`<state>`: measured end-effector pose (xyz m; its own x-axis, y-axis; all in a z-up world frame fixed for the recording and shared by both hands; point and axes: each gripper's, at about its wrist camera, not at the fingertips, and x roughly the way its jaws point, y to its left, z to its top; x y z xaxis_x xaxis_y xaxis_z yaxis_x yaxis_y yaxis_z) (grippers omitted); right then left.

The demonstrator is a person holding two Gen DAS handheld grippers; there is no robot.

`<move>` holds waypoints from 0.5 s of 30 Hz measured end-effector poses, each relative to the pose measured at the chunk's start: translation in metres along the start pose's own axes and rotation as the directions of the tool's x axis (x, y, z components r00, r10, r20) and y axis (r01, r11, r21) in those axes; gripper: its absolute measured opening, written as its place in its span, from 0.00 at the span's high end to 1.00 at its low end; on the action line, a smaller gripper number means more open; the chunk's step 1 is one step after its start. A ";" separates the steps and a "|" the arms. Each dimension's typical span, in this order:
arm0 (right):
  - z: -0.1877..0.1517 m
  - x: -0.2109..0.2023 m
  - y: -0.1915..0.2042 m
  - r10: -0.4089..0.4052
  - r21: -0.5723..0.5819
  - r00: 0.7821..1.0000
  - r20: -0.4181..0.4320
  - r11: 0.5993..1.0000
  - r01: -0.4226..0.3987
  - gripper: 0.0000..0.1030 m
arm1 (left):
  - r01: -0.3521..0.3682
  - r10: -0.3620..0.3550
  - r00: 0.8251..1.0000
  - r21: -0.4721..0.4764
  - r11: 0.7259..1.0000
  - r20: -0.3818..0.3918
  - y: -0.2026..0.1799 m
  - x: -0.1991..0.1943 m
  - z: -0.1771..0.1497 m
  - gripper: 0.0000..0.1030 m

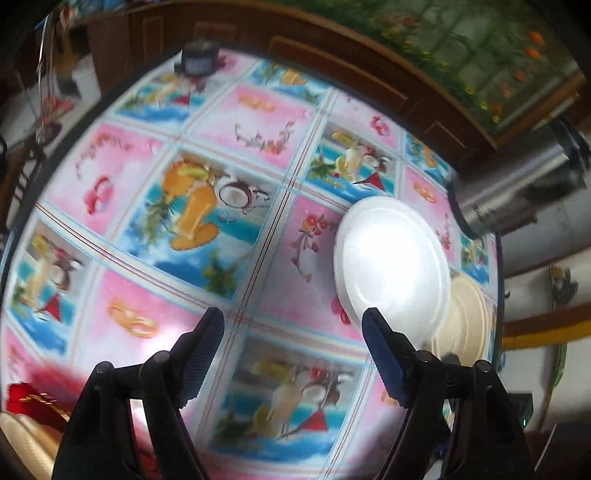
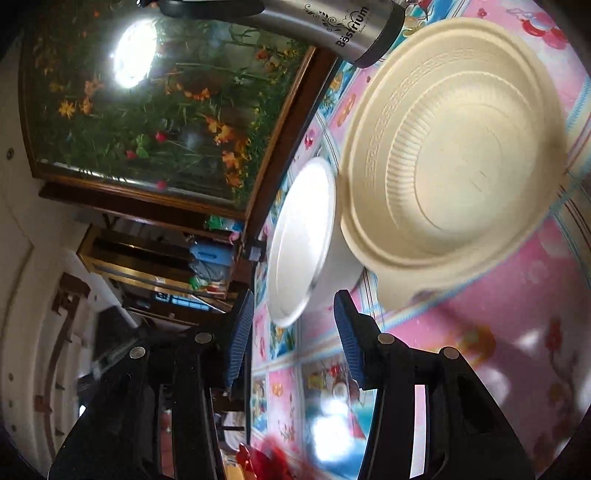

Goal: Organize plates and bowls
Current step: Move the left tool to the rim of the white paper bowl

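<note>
Bright pink-and-blue fruit prints cover the tablecloth point(image 1: 229, 258) that carries everything, and behind the table hangs a framed flower painting point(image 2: 155, 110).

Seen from the left wrist, the white plate point(image 1: 391, 258) lies flat near the table's right edge, with the cream bowl point(image 1: 465, 317) just beside it, closer to that edge. A steel flask point(image 1: 517, 184) stands near the same edge, further back. The left gripper point(image 1: 291, 317) hovers over bare cloth with its jaws wide apart and nothing between them; the plate's near rim sits just past its right fingertip, outside the gap.

From the right wrist, the view is rolled sideways. The cream bowl point(image 2: 454, 162) stands open side up, touching or overlapping the white plate point(image 2: 303, 240) beside it, with the flask point(image 2: 325, 26) beyond. The right gripper point(image 2: 295, 306) has its jaws partly apart and empty; the plate's near rim lies just ahead of the gap, apparently untouched.
</note>
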<state>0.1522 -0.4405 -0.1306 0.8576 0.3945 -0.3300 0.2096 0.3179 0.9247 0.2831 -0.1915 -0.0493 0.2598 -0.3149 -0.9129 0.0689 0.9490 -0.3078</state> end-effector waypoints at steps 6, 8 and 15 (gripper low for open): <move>0.007 0.012 -0.008 -0.020 0.040 1.000 -0.004 0.999 0.020 0.56 | 0.032 -0.032 0.999 -0.044 0.999 0.009 -0.001 0.021 0.011 0.25; 0.007 0.015 -0.008 -0.030 0.039 1.000 -0.005 0.999 0.030 0.55 | 0.068 -0.068 0.998 -0.049 0.997 0.004 -0.004 0.024 0.014 0.25; 0.007 0.020 -0.007 -0.068 0.050 0.998 0.004 0.996 0.067 0.56 | 0.057 -0.057 0.998 -0.006 0.998 0.009 -0.025 0.036 0.018 0.26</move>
<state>0.1712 -0.4406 -0.1423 0.8434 0.3684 -0.3911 0.2902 0.3003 0.9086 0.3083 -0.2263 -0.0694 0.2646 -0.3680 -0.8914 0.0775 0.9294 -0.3607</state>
